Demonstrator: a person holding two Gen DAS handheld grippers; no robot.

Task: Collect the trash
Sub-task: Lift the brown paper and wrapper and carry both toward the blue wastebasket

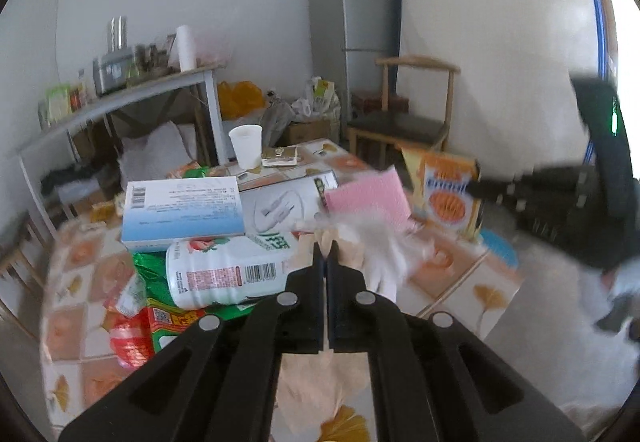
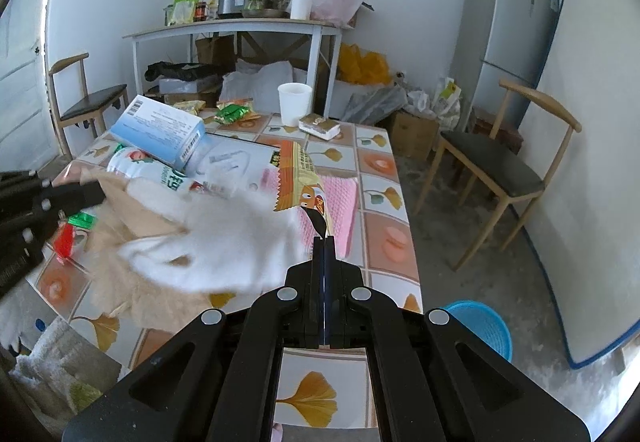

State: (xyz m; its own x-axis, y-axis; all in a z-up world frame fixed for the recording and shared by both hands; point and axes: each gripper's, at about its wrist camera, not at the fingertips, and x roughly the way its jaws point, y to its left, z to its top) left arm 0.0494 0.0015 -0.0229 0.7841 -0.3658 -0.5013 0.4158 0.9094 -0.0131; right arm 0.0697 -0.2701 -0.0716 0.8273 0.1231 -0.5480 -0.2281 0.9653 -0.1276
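box atop bottle, cup behind, bin right of table

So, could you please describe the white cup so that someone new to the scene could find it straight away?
Start at the tiled table with the ginkgo-leaf pattern and look to its far edge. The white cup stands upright there, beside a small flat packet. It is the only upright, plain white thing among lying boxes and wrappers.
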